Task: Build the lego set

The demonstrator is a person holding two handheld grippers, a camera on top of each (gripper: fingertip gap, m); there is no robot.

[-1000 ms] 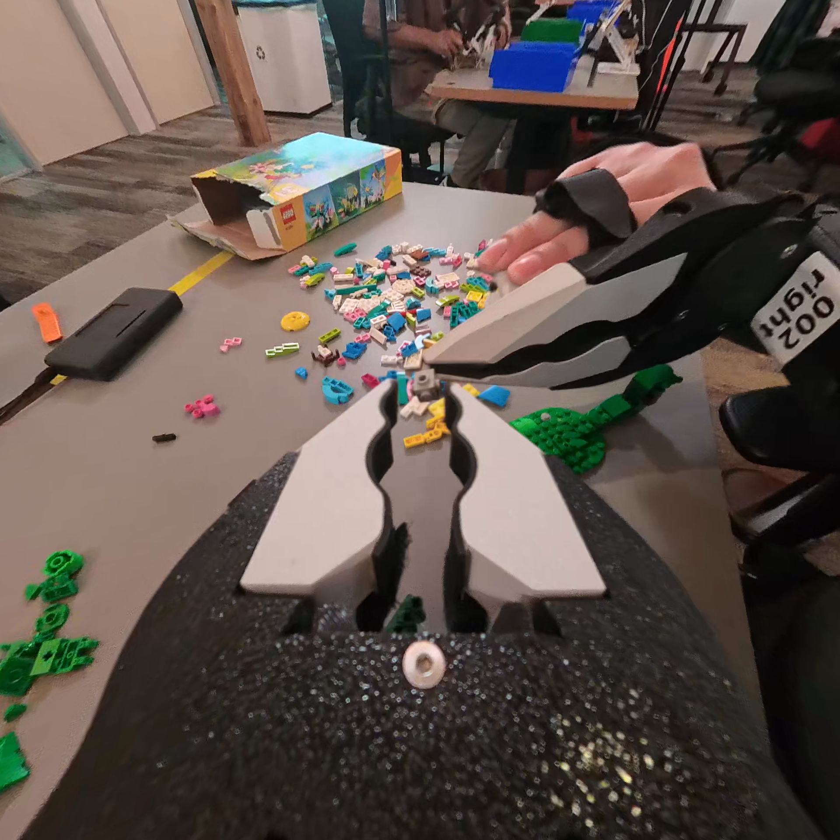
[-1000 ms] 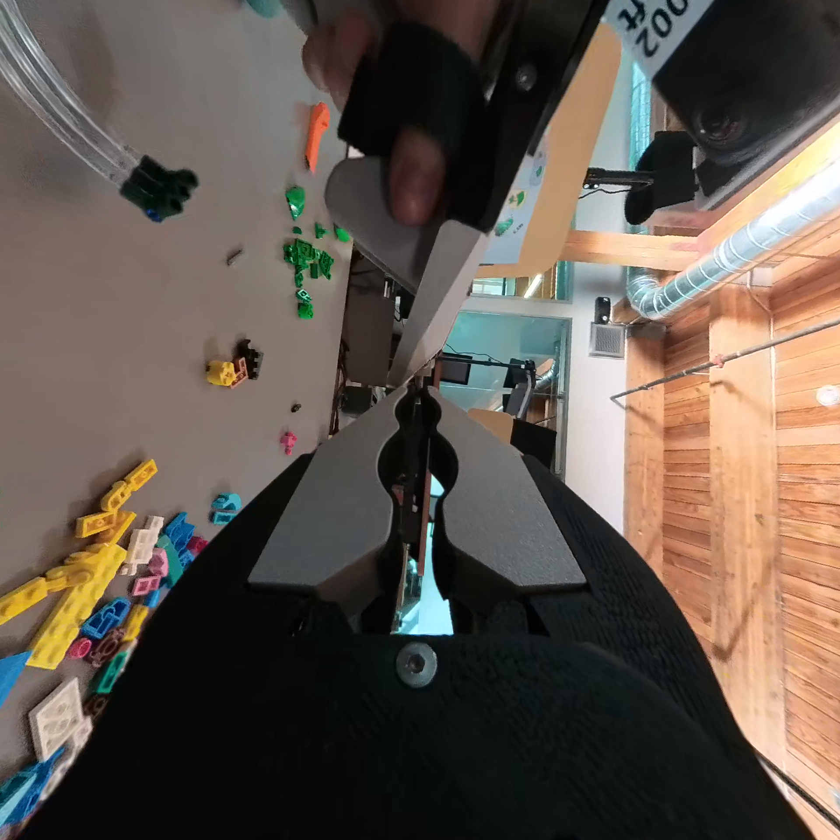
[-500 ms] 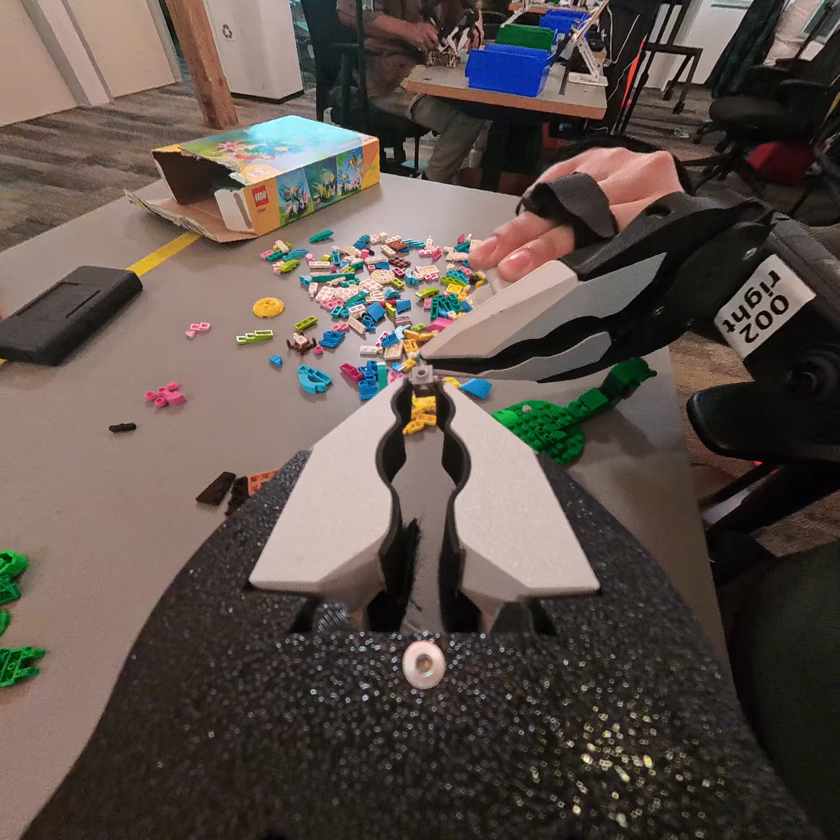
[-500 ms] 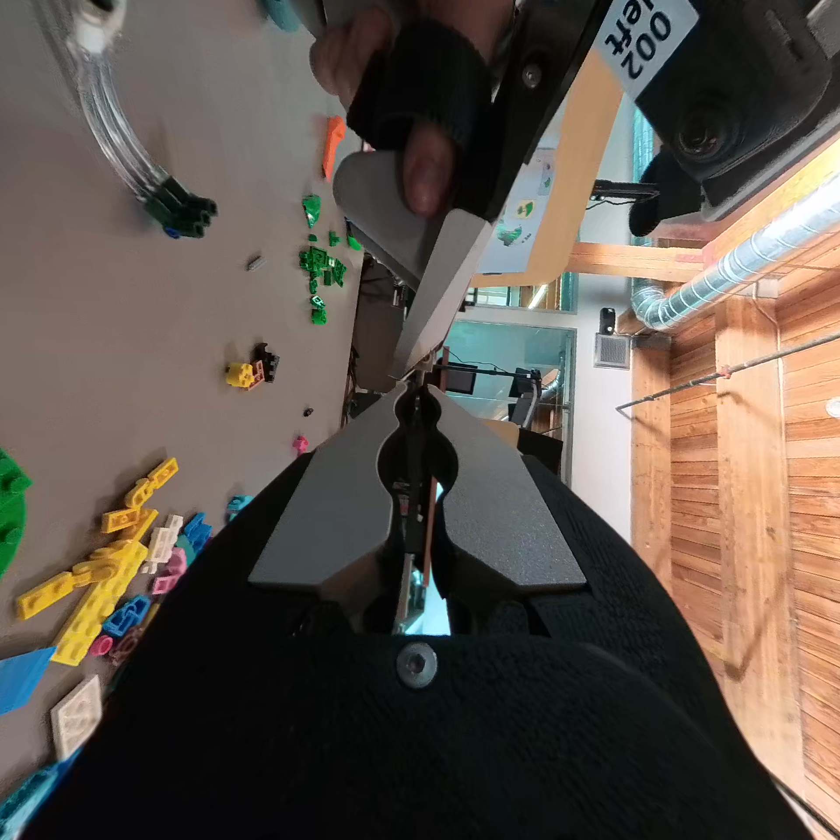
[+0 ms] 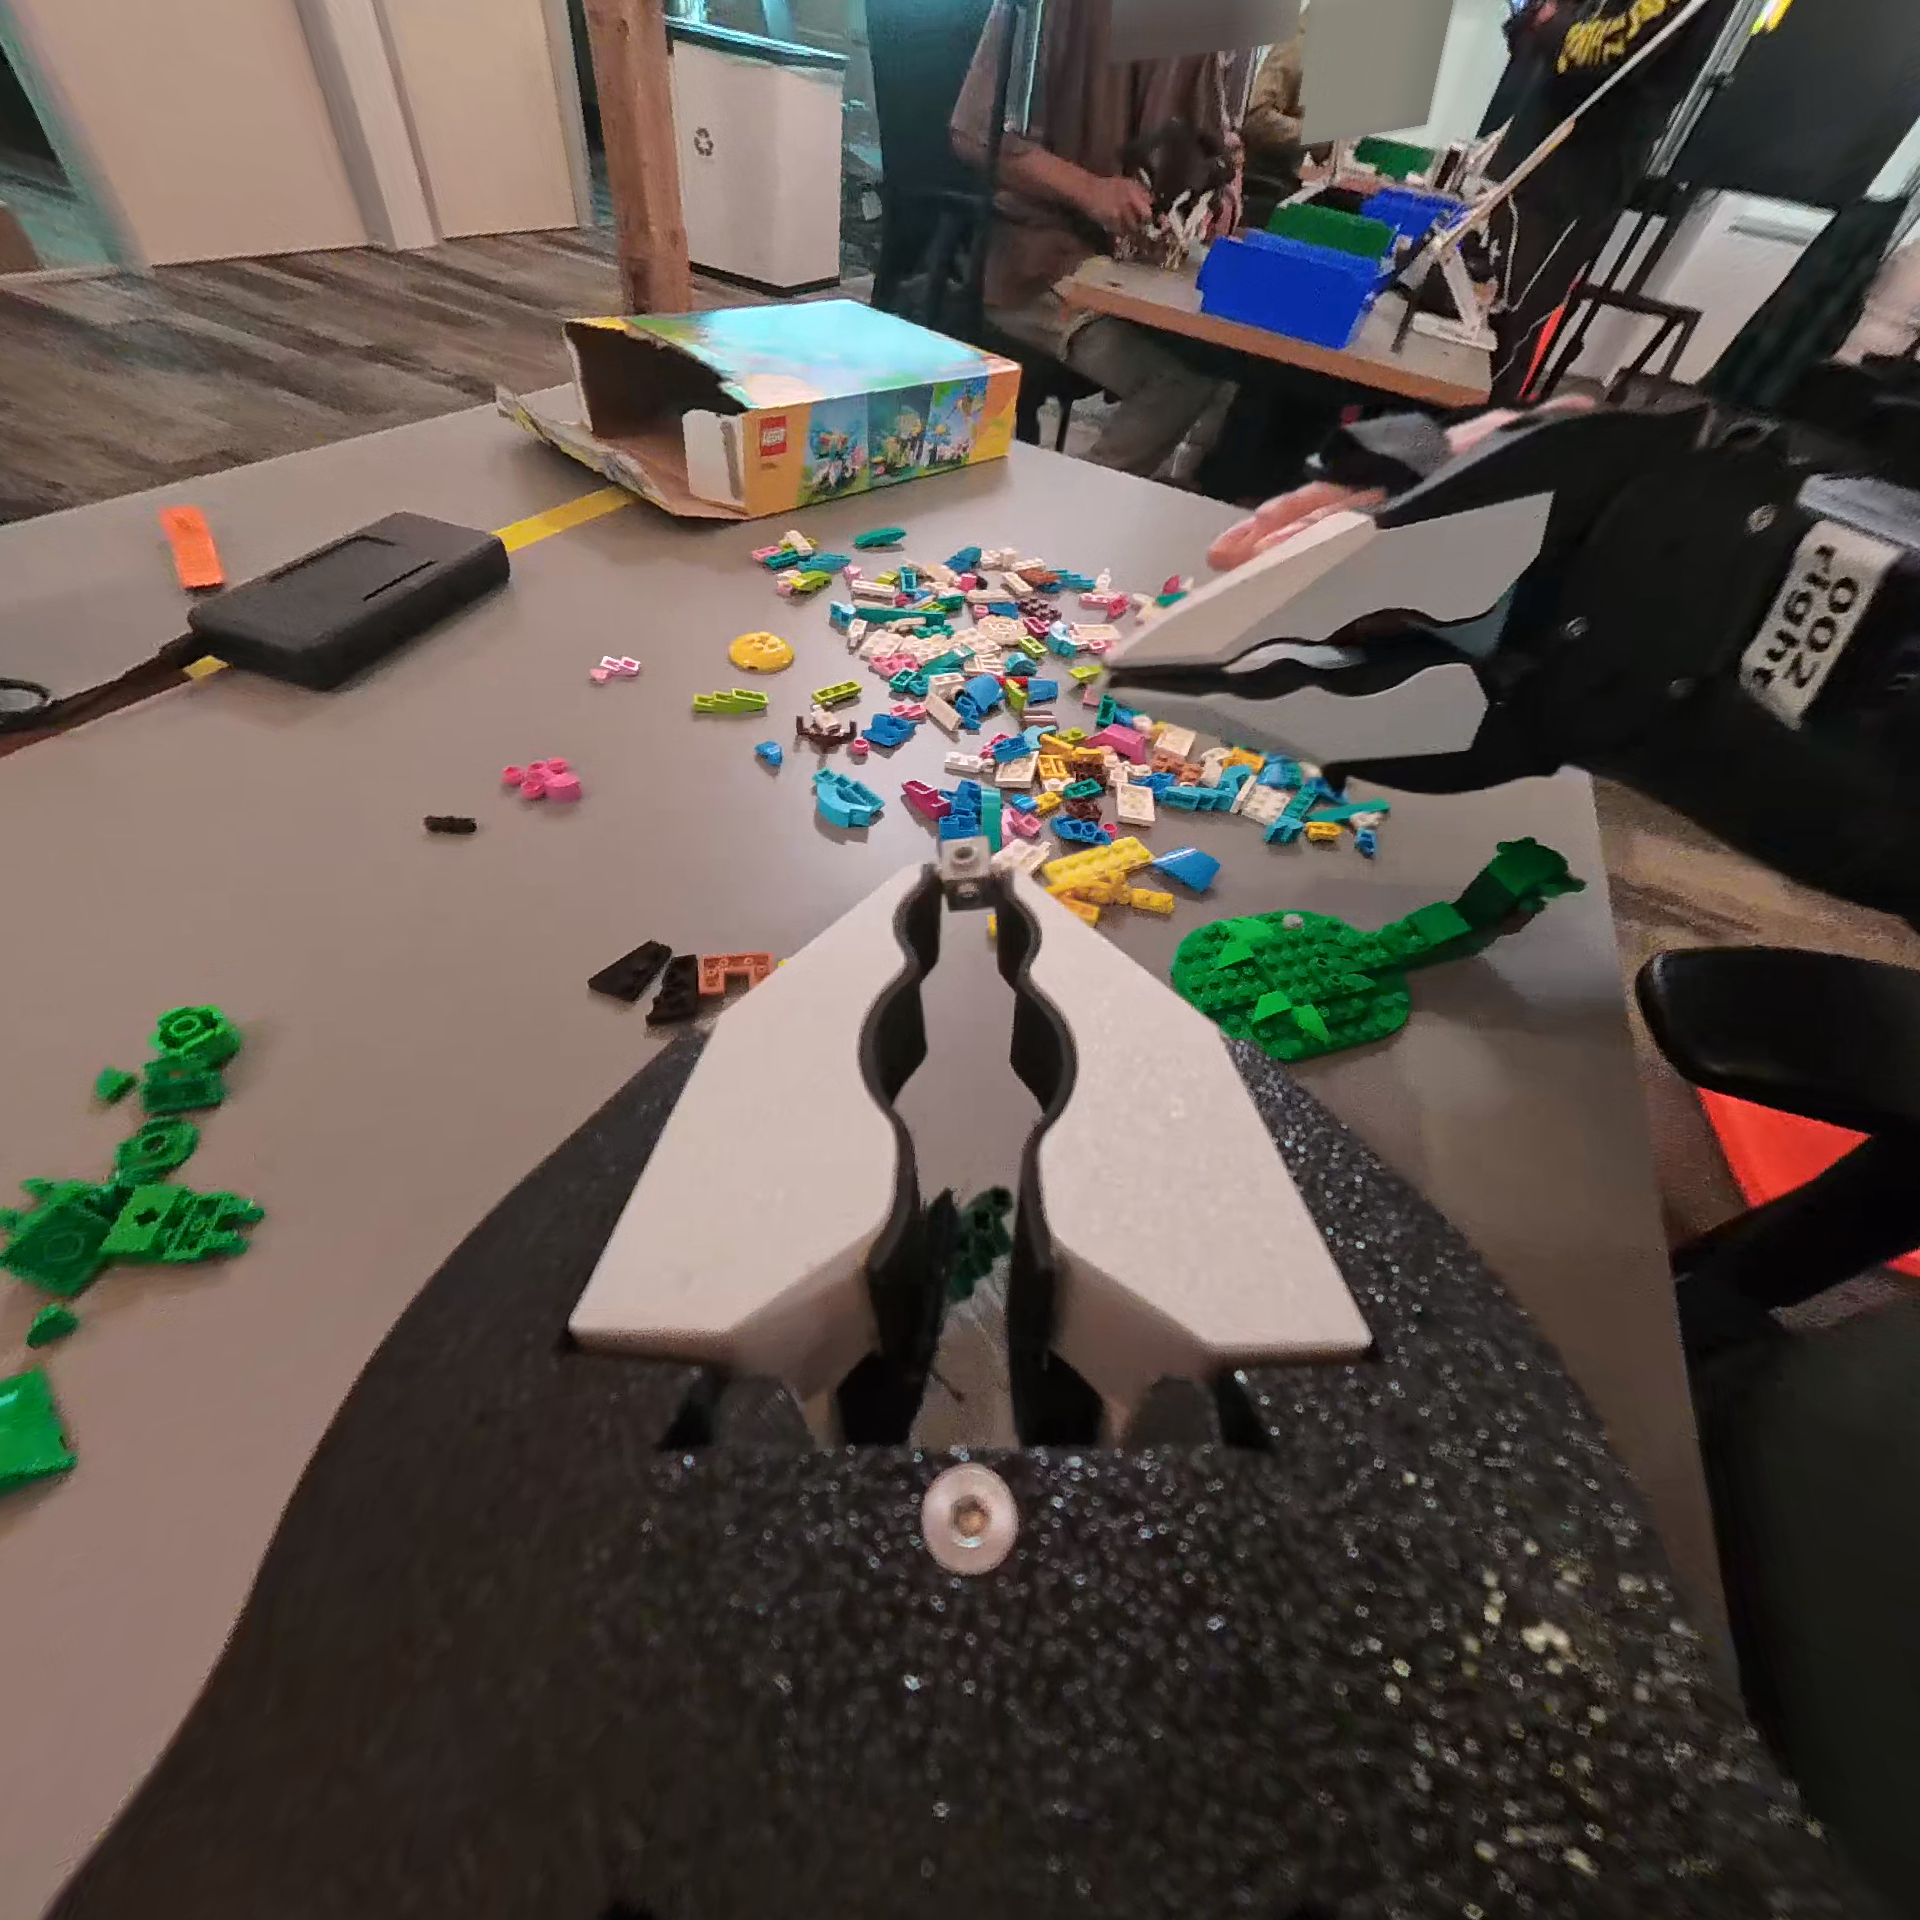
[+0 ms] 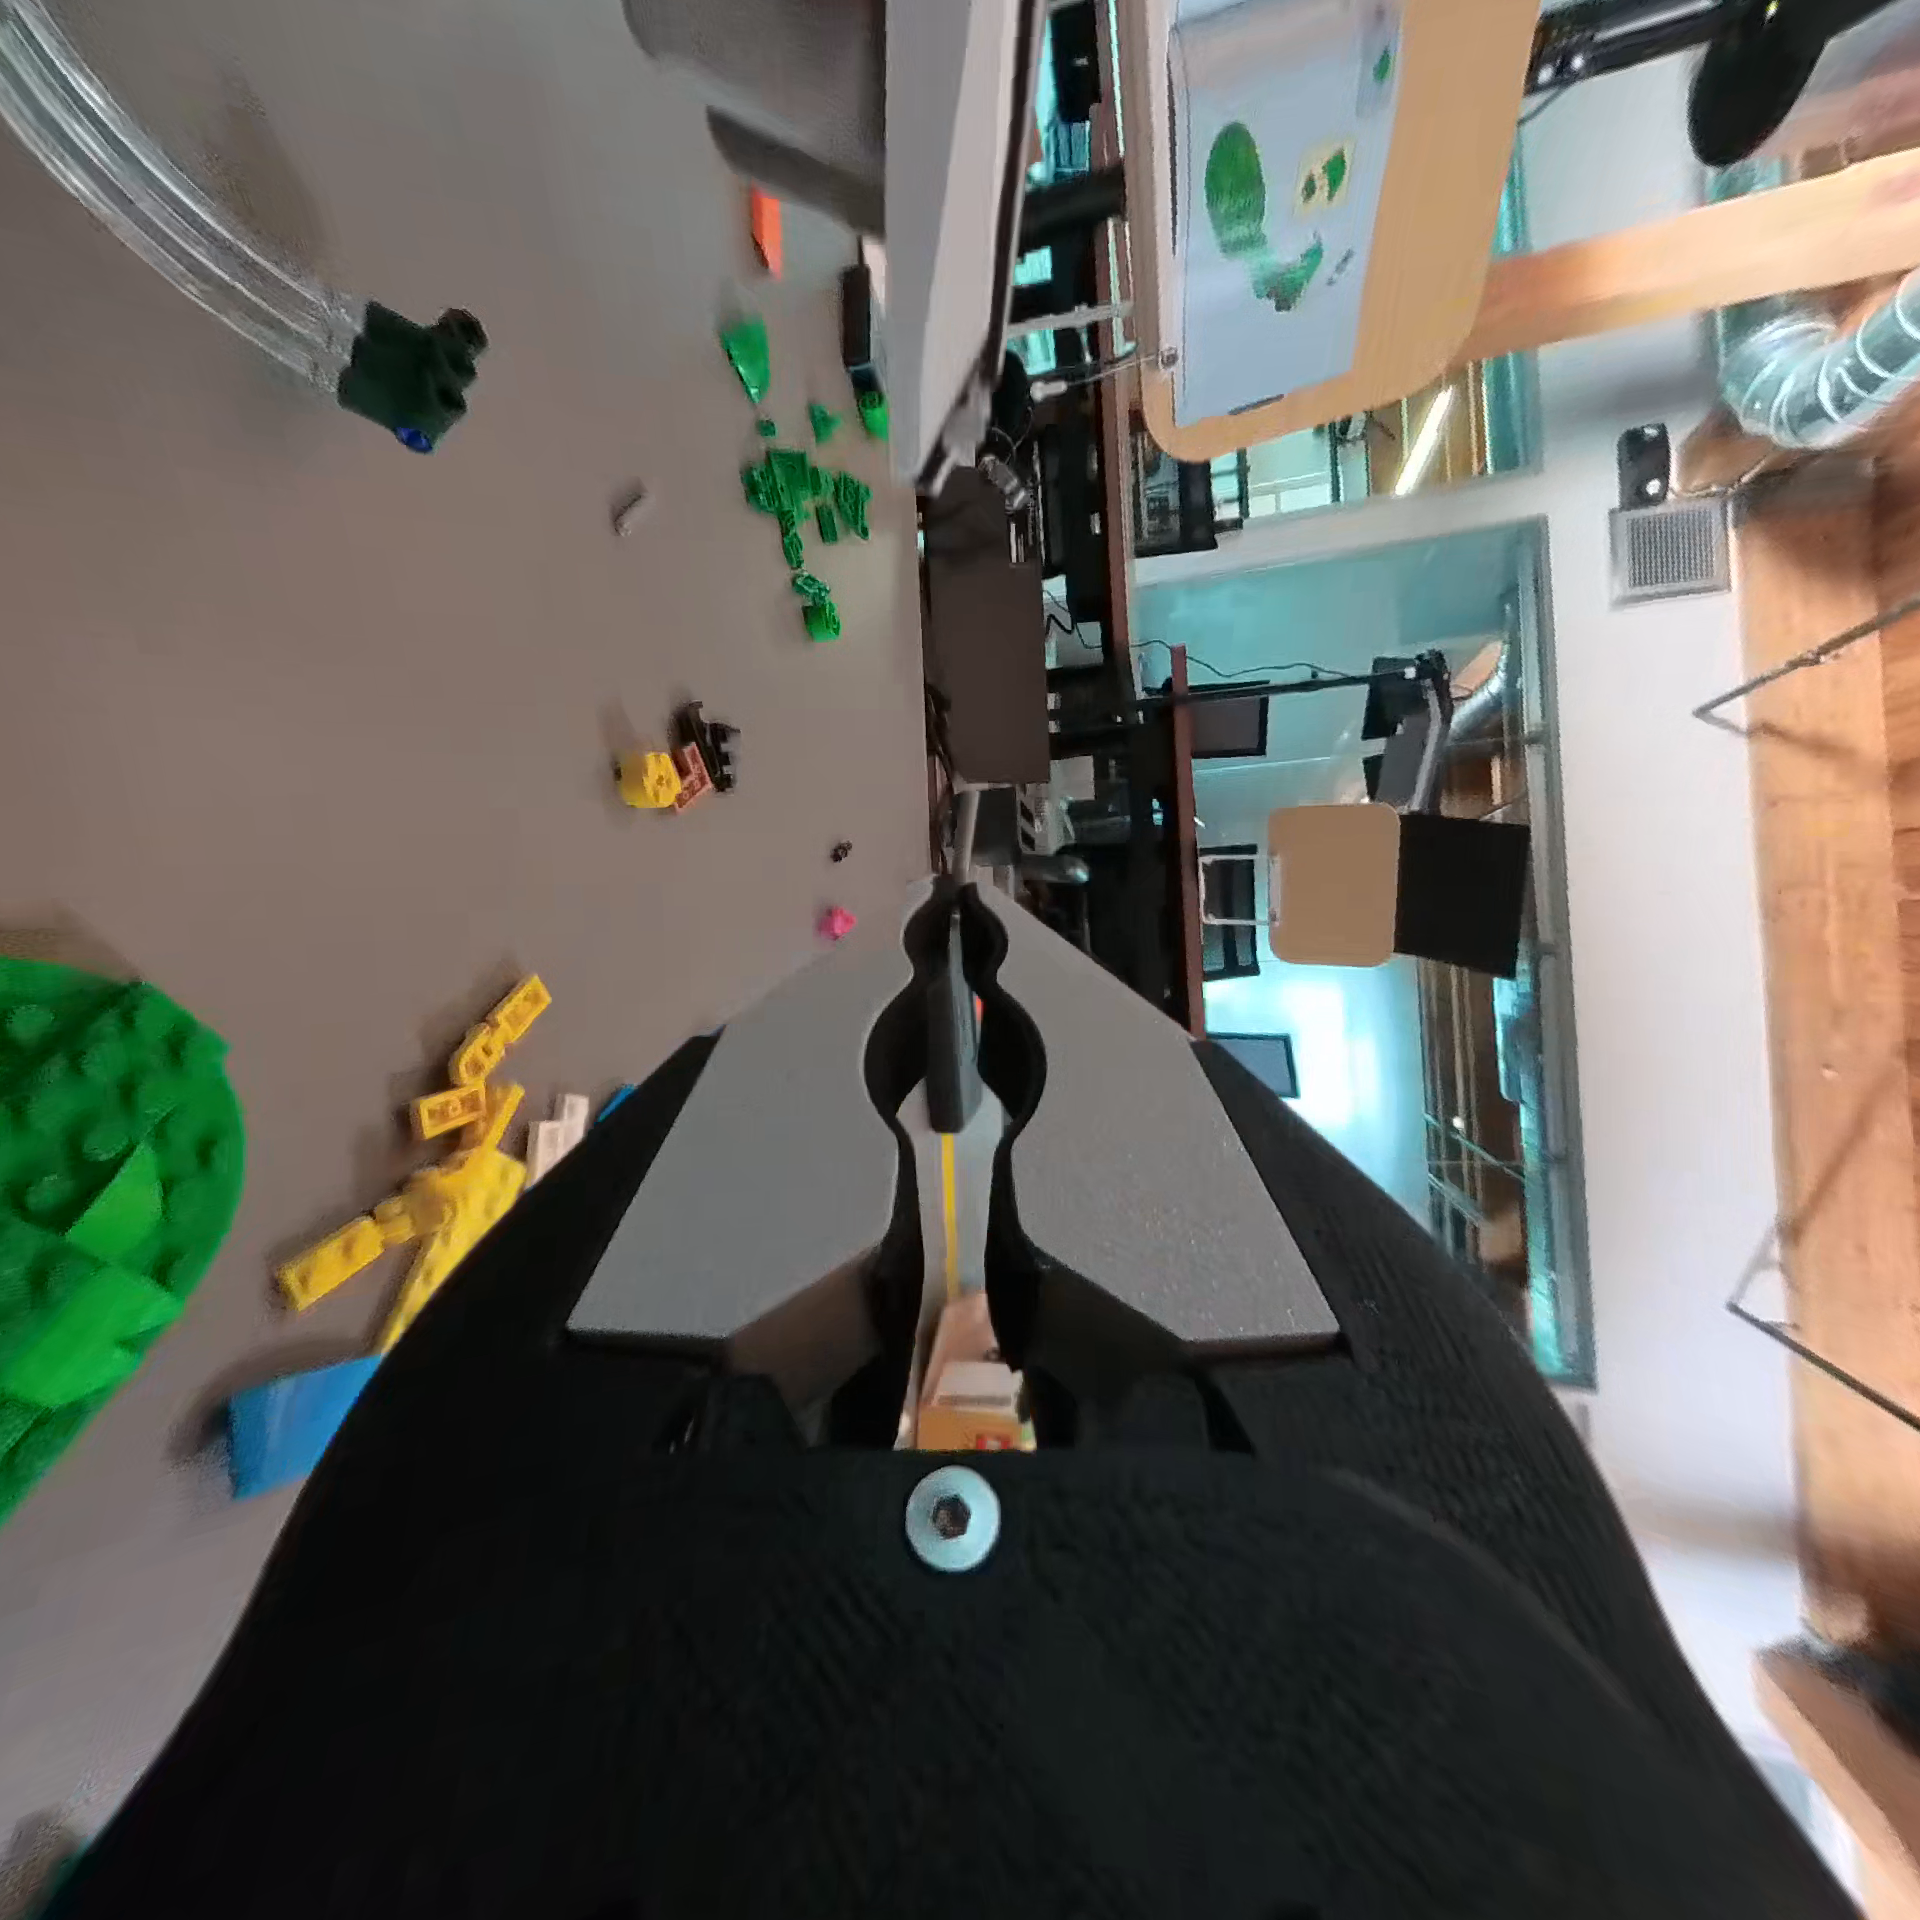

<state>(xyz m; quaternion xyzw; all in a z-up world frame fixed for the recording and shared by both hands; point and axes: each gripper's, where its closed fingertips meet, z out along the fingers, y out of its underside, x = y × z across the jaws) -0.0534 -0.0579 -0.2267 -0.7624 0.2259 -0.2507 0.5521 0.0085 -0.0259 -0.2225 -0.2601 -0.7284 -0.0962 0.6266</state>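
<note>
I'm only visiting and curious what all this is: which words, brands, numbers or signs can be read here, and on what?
I won't quote any writing; this is where it stands.
On the right gripper: a white label, legible.
On the cardboard box: a red logo patch, legible.
On the white bin: a small grey mark.
On a dark garment: yellow lettering, blurred.
On the instruction page: print too small to read.

White lettered label on right gripper (image 5: 1117, 681); logo on cardboard box (image 5: 821, 410).
</note>
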